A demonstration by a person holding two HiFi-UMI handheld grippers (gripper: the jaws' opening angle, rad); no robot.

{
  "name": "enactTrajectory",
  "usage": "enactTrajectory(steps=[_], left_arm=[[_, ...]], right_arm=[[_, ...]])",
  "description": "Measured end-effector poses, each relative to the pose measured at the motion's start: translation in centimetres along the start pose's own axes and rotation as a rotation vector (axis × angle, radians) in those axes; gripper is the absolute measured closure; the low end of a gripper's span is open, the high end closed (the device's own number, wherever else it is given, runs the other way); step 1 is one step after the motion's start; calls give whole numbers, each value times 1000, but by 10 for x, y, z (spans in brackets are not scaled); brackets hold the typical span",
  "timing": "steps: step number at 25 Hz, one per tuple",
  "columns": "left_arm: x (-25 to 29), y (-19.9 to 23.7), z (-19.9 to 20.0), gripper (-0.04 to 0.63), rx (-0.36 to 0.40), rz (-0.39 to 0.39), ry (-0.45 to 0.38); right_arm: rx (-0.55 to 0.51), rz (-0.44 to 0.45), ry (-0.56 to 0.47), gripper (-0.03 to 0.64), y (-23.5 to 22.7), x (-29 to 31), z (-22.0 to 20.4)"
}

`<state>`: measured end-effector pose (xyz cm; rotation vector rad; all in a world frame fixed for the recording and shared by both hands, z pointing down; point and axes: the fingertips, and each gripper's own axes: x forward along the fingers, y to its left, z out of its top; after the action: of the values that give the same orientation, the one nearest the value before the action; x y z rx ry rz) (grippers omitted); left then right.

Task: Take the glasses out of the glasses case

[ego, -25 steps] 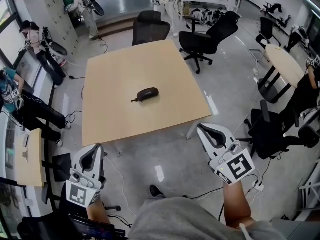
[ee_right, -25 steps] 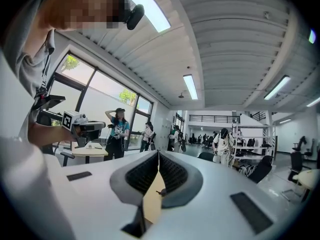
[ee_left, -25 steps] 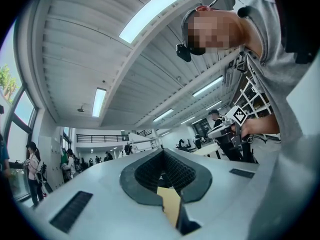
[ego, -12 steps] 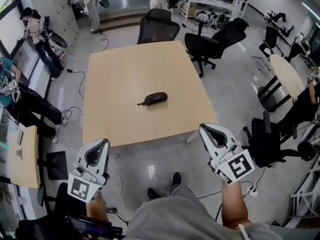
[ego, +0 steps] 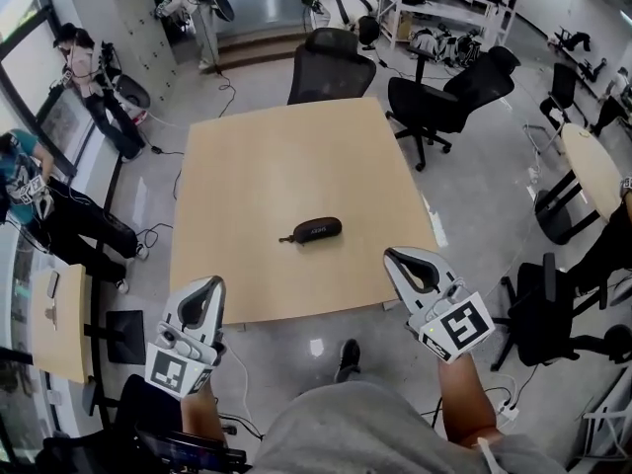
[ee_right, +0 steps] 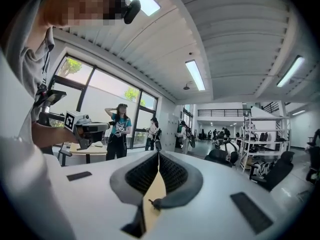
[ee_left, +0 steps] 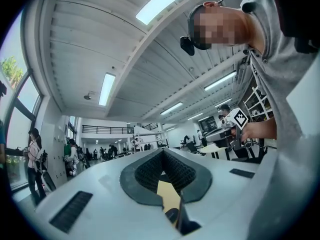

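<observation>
A dark, shut glasses case (ego: 314, 230) with a zipper pull at its left end lies on the light wooden table (ego: 257, 156), a little toward the near edge. My left gripper (ego: 208, 286) hovers at the table's near left corner, jaws shut and empty. At the near right corner my right gripper (ego: 394, 258) is likewise shut with nothing in it. In the left gripper view the shut jaws (ee_left: 162, 151) leave a slit that shows the tabletop and a dark bit of the case (ee_left: 172, 215). The right gripper view shows its shut jaws (ee_right: 158, 154) and the case (ee_right: 156, 203) low in the slit.
Two black office chairs (ego: 331, 62) (ego: 449, 97) stand beyond the table's far side. A round table (ego: 597, 166) and another chair (ego: 553, 314) are at the right. A small desk (ego: 54, 314) and people (ego: 25, 191) are at the left.
The table and the case have drawn nearer in the head view. Both grippers have moved forward, from over the floor to the table's near edge, still shut.
</observation>
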<state>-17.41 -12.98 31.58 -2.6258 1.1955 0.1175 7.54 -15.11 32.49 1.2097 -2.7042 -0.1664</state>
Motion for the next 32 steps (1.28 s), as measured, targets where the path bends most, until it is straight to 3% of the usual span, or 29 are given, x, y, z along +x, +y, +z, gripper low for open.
enactTrajectory(steps=[6, 16, 25, 32], left_arm=[[74, -6, -8, 591, -3, 15, -15], [141, -1, -39, 591, -27, -16, 34], [173, 27, -96, 591, -91, -13, 83], [202, 46, -180, 591, -174, -72, 207]], right_arm=[[-16, 59, -18, 609, -58, 23, -5], [34, 95, -8, 609, -105, 59, -22], [55, 123, 56, 609, -120, 100, -53], [106, 147, 139, 609, -133, 153, -93]])
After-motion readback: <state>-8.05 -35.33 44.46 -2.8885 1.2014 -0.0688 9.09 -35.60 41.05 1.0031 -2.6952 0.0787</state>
